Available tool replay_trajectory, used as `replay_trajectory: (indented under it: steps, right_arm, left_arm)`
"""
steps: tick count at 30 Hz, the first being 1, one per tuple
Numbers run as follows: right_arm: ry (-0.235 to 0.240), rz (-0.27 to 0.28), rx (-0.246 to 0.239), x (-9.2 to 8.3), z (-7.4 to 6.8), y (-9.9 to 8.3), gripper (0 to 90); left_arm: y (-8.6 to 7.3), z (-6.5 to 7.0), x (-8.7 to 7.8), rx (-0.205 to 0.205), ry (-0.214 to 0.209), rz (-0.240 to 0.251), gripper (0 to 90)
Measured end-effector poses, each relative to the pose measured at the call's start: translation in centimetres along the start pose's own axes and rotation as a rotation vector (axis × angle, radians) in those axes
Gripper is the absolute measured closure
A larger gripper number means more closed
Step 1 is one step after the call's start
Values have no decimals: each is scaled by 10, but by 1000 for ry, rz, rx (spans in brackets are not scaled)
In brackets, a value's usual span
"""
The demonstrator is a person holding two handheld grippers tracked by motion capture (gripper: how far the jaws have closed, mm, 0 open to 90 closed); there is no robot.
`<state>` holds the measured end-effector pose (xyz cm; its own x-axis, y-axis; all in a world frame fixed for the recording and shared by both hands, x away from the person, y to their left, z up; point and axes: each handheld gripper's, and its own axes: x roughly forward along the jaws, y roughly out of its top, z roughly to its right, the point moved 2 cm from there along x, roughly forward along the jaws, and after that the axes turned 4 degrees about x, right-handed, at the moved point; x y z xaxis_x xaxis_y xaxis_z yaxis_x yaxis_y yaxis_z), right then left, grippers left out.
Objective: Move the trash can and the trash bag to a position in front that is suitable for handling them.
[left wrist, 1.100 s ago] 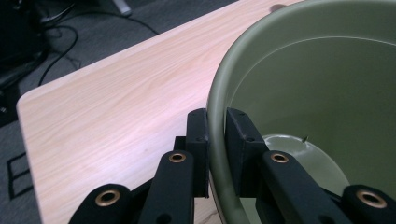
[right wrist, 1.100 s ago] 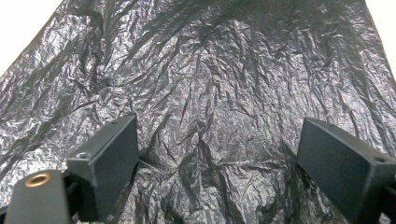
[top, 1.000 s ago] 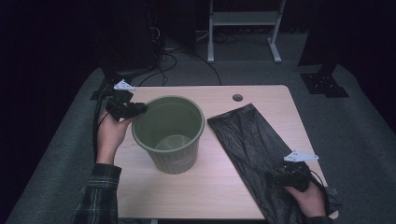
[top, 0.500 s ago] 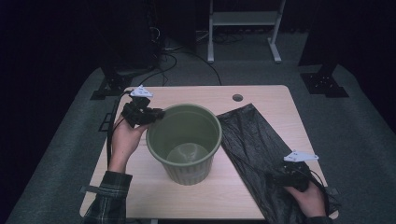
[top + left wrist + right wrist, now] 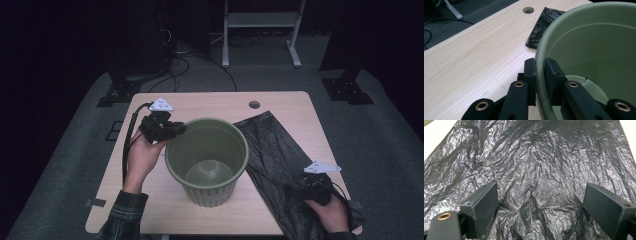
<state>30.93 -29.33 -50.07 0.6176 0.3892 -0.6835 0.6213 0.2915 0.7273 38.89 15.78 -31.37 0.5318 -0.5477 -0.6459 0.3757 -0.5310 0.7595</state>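
Bin (image 5: pixel 207 161) has slid right across the bench (image 5: pixel 210 102) since a second ago; it now overlaps the black bag's (image 5: pixel 280 150) left edge. Left hand-held gripper (image 5: pixel 172 131) moved with it, clamped on the bin's left rim, one jaw inside, one outside. Right hand-held gripper (image 5: pixel 304 189) unmoved, jaws wide open over the bag, gripping nothing.

left claw (image 5: pixel 176 131): black, grey plate, cable | right claw (image 5: pixel 540 207): black | sleeve (image 5: pixel 125 215): plaid
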Motion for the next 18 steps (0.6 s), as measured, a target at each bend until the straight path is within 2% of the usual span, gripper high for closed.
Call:
replay_trajectory:
  steps: [4,5,7,8,9,10,12,14,17,18]
  right_arm:
    - [0,0,0,0,0,0,118]
    - [0,0,0,0,0,0,118]
    - [0,0,0,0,0,0,118]
    - [0,0,0,0,0,0,118]
    - [0,0,0,0,0,0,118]
    - [0,0,0,0,0,0,118]
    - [0,0,0,0,0,0,118]
    - [0,0,0,0,0,0,118]
    - [0,-1,-1,0,0,0,118]
    - [0,0,0,0,0,0,118]
  left_arm:
    - [0,-2,0,1,-10,2,792]
    - [1,-2,-1,-2,-8,16,776]
    - [1,-3,-2,-4,-10,26,693]
    - [2,-4,-4,-8,7,38,601]
    - [2,-6,-6,-21,12,49,601]
    - [2,-7,-8,-24,11,60,562]
    - [2,-9,-13,-33,19,75,413]
    - [1,-9,-20,-30,14,102,335]
    - [-1,-9,-30,-33,4,134,161]
    - [-4,-8,-38,-25,4,147,90]
